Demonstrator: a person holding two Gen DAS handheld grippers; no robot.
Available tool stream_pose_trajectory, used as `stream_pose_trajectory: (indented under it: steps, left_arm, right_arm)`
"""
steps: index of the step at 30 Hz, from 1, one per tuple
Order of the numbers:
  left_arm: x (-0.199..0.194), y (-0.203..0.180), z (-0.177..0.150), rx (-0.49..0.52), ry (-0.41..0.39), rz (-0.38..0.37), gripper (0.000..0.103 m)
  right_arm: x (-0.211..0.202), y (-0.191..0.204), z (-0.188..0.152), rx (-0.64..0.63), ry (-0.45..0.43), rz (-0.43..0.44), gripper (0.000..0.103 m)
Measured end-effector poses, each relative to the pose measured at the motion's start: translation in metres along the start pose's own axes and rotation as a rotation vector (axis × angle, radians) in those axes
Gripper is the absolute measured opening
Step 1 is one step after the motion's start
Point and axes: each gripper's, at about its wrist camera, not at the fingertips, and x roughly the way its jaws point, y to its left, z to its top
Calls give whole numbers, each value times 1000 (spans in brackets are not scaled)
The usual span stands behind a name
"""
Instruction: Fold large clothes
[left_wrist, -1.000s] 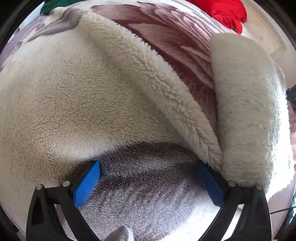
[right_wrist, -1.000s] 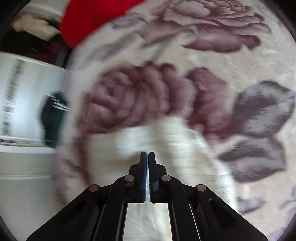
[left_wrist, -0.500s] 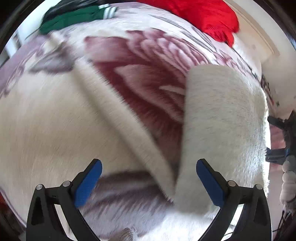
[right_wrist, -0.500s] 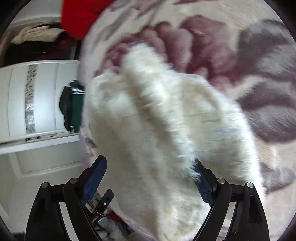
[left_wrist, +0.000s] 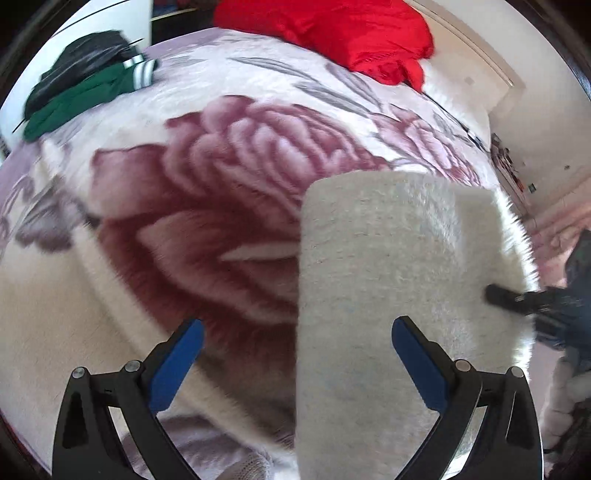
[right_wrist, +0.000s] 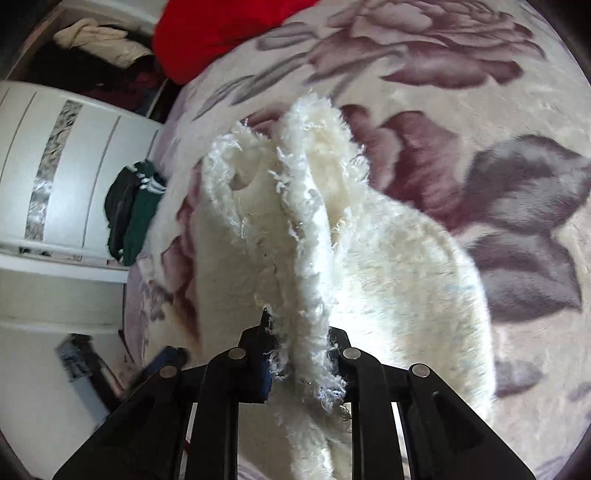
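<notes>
A large cream fleece garment lies on a bed covered by a rose-print blanket. Its folded-over part shows its flat grey-white back, and its fluffy side spreads at the left. My left gripper is open and empty, hovering above the garment's near part. My right gripper is shut on a bunched fluffy edge of the garment and holds it up off the bed. The right gripper also shows in the left wrist view, at the garment's right edge.
A red garment lies at the far end of the bed. A green and black garment lies at the far left corner. A white wardrobe stands beside the bed, and a white headboard sits at the far right.
My right gripper opened, then shut on the garment's fluffy edge and lifted it. My left gripper stayed open and pulled back up from the fleece, bringing more of the bed into view.
</notes>
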Motion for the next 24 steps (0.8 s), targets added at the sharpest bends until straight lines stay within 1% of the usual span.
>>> stream_pose_trajectory:
  steps: [2,3,5,6,8,11,13,14,15,17,19,20,21,22,23,24]
  left_arm:
    - [12,-15,5,39,32,4,103]
    - [22,-23,6,65,54,18,103]
    - [33,-31,5,90,68,13,103]
    - [38,-35,6,103,70,30,103]
    - [41,-36,8,116,64,31,103]
    - [43,-32,8,111,81,12,103]
    - [45,-31,5,115,88,11,103]
    - [46,-31,3,117,90,12,103]
    - [47,-31,1,116,91,13,103]
    - [47,-29,-2,103,90,0,103]
    - [47,-26,-2,82,95,-18,103]
    - [47,-24,-2,75,99,-31,103]
    - [48,-22,-2,71,103,-43,103]
    - [49,-19,-1,65,108,-61,103]
    - [51,-16,-1,53,116,-83,103]
    - [53,-13,0,41,127,-107,103]
  right_arm:
    - [5,-20,7,32,6,-47,19]
    - [7,-27,9,37,2,-69,19]
    - [22,-40,14,46,15,-104,19]
    - [31,-48,16,62,30,-99,19]
    - [42,-52,18,56,54,-96,23]
    - [42,-45,25,-5,86,-102,37]
    - [37,-35,27,-49,103,-122,57]
    - [35,-32,28,-74,101,-144,62]
    - [33,-27,27,-108,99,-185,71]
    - [34,-30,24,-121,107,-199,73]
    - [41,-34,23,-138,121,-217,83]
    - [45,-34,24,-146,124,-218,85]
    - [48,-37,26,-156,126,-210,90]
    - [52,-42,29,-161,134,-199,92]
    - [55,-46,28,-157,138,-184,93]
    - [58,-52,29,-158,146,-164,96]
